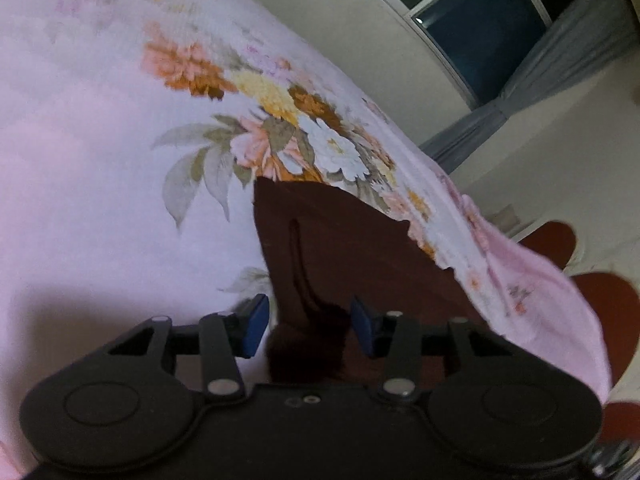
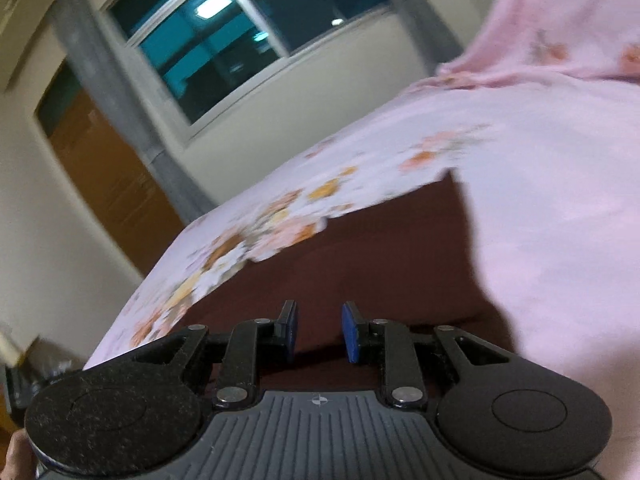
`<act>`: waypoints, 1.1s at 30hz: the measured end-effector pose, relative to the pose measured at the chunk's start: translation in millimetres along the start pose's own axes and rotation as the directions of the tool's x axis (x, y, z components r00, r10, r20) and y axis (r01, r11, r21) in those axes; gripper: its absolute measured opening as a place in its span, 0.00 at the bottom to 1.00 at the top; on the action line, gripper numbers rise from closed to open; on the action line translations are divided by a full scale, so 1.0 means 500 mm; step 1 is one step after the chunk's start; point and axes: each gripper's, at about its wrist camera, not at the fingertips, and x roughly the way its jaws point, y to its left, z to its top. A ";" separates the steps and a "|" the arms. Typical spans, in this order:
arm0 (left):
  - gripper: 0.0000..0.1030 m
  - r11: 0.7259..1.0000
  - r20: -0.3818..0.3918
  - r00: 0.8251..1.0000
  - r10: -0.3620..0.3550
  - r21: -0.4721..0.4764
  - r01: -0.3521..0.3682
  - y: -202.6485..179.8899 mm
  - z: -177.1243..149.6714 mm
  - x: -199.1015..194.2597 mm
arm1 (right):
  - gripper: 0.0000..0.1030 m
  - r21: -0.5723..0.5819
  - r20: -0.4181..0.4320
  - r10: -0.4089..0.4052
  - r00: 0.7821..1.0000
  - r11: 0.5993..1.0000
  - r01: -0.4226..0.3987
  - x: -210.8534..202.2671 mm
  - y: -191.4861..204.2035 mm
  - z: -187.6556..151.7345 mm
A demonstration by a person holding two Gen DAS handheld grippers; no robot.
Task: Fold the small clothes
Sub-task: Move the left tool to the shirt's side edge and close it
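Dark maroon garment [image 1: 344,248] lay on the floral pink bedsheet [image 1: 100,160], a bunched fold between the left gripper's [image 1: 308,324] half-closed, seemingly non-pinching pads; right gripper [image 2: 319,330] hovered narrow and empty; next, a firm pinch.

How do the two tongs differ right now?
The left tongs have a bunched fold of the dark brown garment between their blue pads; the right tongs hover over it with nothing between them. The left stand wider apart than the right. Both are black with blue pads.
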 end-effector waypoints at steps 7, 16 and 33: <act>0.45 1.000 -0.002 1.000 -0.010 -0.005 0.010 -0.020 0.001 -0.004 | 0.24 0.041 -0.008 -0.015 1.000 0.999 0.015 -0.009 -0.038 -0.002; 0.44 1.000 -0.031 0.999 -0.014 -0.006 0.014 -0.028 0.006 0.011 | 0.24 0.042 -0.011 0.000 1.000 0.999 0.001 -0.012 -0.031 -0.011; 0.39 0.999 -0.046 0.998 -0.040 0.018 0.041 -0.047 0.005 0.012 | 0.24 0.058 -0.025 -0.014 1.000 0.998 0.016 -0.002 -0.050 -0.020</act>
